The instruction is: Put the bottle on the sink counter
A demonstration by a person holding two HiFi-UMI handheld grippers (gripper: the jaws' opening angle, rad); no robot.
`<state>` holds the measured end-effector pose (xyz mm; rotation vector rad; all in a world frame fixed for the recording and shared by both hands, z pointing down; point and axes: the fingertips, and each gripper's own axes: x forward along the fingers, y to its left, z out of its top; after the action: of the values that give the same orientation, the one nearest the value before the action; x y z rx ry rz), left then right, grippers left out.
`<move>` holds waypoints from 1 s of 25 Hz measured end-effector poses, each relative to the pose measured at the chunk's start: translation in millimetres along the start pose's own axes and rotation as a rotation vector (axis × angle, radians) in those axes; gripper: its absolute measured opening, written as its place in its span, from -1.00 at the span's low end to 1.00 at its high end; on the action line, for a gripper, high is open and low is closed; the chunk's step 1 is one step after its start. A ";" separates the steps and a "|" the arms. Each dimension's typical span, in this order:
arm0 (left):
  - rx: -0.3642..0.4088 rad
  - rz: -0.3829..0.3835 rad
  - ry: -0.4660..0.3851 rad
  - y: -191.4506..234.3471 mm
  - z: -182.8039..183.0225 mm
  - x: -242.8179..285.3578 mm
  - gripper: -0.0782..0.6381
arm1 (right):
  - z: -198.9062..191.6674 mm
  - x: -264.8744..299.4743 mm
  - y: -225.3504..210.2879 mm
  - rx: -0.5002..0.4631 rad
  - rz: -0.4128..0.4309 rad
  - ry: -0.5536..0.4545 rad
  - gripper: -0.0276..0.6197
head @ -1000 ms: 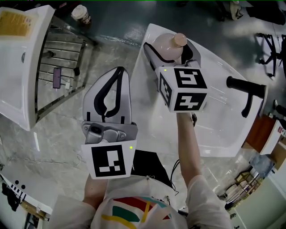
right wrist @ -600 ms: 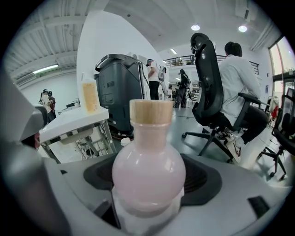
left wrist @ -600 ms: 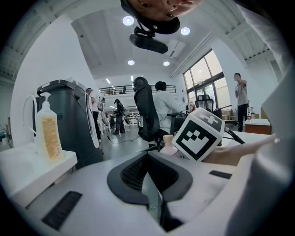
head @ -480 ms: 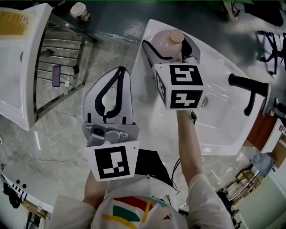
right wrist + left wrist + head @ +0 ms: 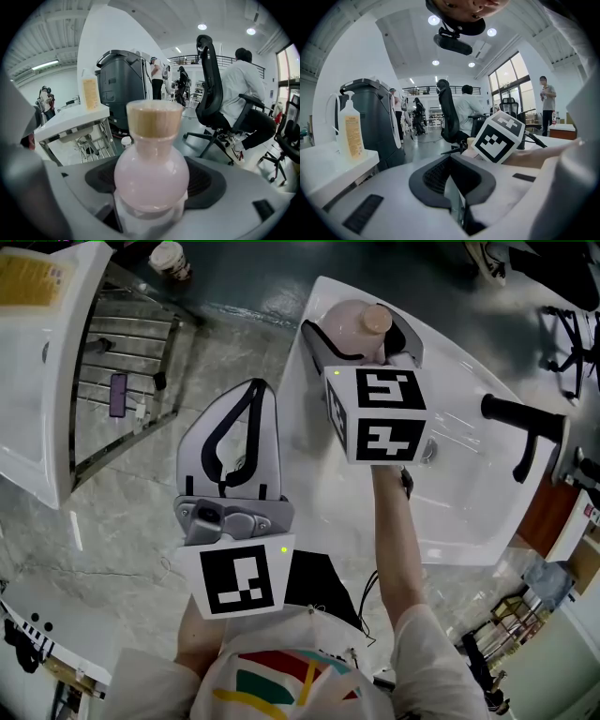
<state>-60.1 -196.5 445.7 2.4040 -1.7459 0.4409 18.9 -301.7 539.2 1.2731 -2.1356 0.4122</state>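
Bottle pinched in the right gripper above the sink counter's far corner

The right gripper [image 5: 361, 334] has its jaws clamped on the round body of the pink bottle [image 5: 345, 326], whose tan cap [image 5: 377, 321] points up with the long axis near upright, over the white sink counter [image 5: 319, 474]; contact cannot be told. The left gripper [image 5: 250, 392] hangs beside it, jaws pressed together on nothing.

Far left corner of the sink counter [image 5: 323, 292] occupied: bottle [image 5: 343, 317] clamped in right gripper [image 5: 361, 334]. Basin [image 5: 459, 474] to its right open as far as the black faucet [image 5: 520, 427]. Floor strip [image 5: 239, 343] between counter and metal rack [image 5: 122, 343], left, passable; left gripper [image 5: 251, 390], jaws together, hangs over it
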 end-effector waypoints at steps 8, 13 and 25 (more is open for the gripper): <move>-0.027 -0.001 -0.012 2.2 2.1 0.7 -0.73 | -1.7 3.1 1.7 0.000 0.005 0.003 0.30; -0.009 -0.011 -0.009 -1.3 4.5 -1.3 -0.73 | 4.6 -0.5 0.9 0.026 0.005 -0.030 0.30; -0.004 -0.011 -0.053 -2.4 29.2 -7.1 -0.73 | 31.6 -31.2 -2.1 0.033 -0.009 -0.093 0.30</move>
<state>-55.4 -197.5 415.9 2.4430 -1.7523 0.3757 20.8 -298.7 494.9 1.3435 -2.2077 0.3926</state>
